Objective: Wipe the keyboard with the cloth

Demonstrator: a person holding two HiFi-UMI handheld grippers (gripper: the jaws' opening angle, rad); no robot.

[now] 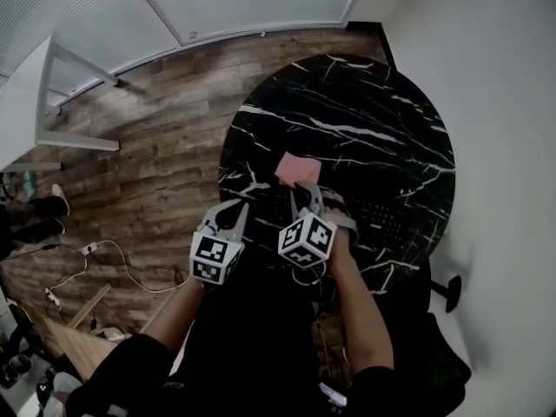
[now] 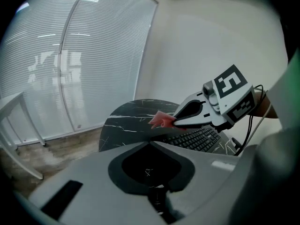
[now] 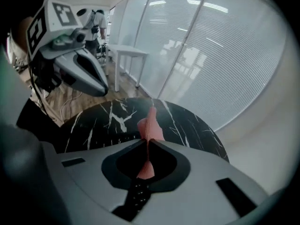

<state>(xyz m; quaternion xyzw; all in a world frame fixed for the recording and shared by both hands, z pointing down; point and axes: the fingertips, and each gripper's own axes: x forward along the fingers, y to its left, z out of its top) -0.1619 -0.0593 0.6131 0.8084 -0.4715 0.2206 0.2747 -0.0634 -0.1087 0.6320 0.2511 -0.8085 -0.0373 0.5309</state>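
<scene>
The right gripper [image 3: 146, 142] has its 2 jaws closed on the cloth [image 3: 149, 123]: a pink fold is pinched at the jaw tips, part of it runs back into the recess between the jaws, and the rest projects forward past the tips. In the head view the cloth [image 1: 294, 168] extends from the right gripper [image 1: 304, 189] away from the person, over the round black marble table [image 1: 347, 102]. The keyboard [image 1: 382, 219] lies on the near half of the table, below and to the right of this gripper; its outline is hard to separate from the dark tabletop. In the left gripper view the cloth [image 2: 161, 120] sits at the tip of the right gripper [image 2: 176, 121], just above the far edge of the keyboard [image 2: 197, 138]; contact between the 2 cannot be confirmed. The left gripper [image 2: 150, 143] has its jaws together with nothing between them. It is held beside the right gripper, at the near left edge of the table [image 2: 126, 118], apart from the cloth.
</scene>
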